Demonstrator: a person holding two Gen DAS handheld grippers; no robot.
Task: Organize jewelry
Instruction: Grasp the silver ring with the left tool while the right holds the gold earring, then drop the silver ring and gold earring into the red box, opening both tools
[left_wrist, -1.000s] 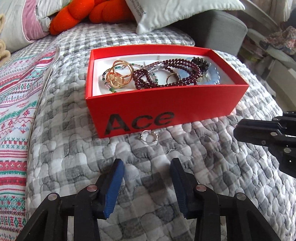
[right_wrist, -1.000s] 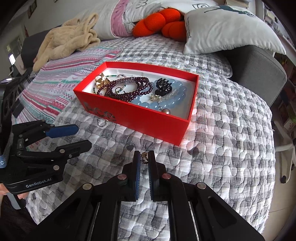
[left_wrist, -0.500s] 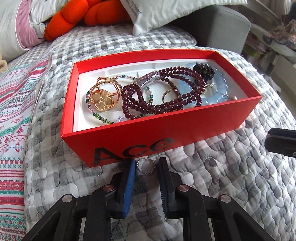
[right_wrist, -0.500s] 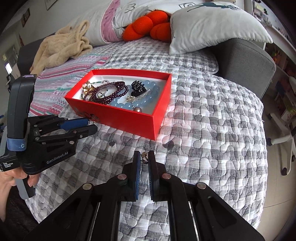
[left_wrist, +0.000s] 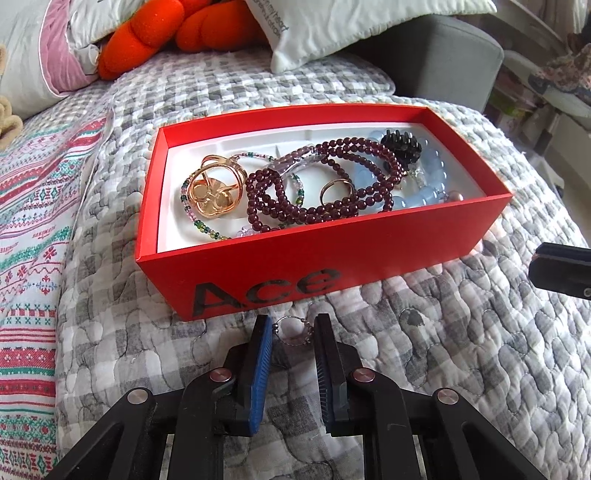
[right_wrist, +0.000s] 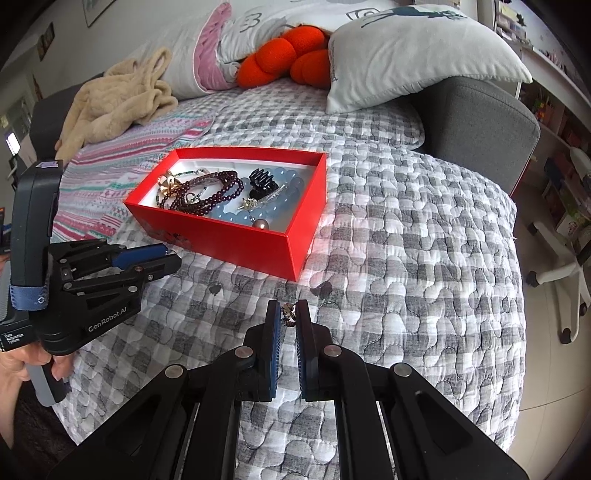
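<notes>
Red box (left_wrist: 332, 254), on the quilted bed (left_wrist: 461, 369): holds garnet bead strand (left_wrist: 321, 206), gold ring (left_wrist: 216, 192), blue beads (left_wrist: 417, 195), black hair claw (left_wrist: 400, 144). Left gripper (left_wrist: 293, 332): jaws just closed, clasping small wire hoop (left_wrist: 293, 330) beside the box front. Right gripper (right_wrist: 289, 317): clenched on small earring (right_wrist: 288, 314), above the quilt.

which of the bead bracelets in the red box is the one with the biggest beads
The pale blue bracelet at the right end of the red box. Its beads are plainly larger than the dark red bracelet's or the thin multicoloured strand's.
</notes>
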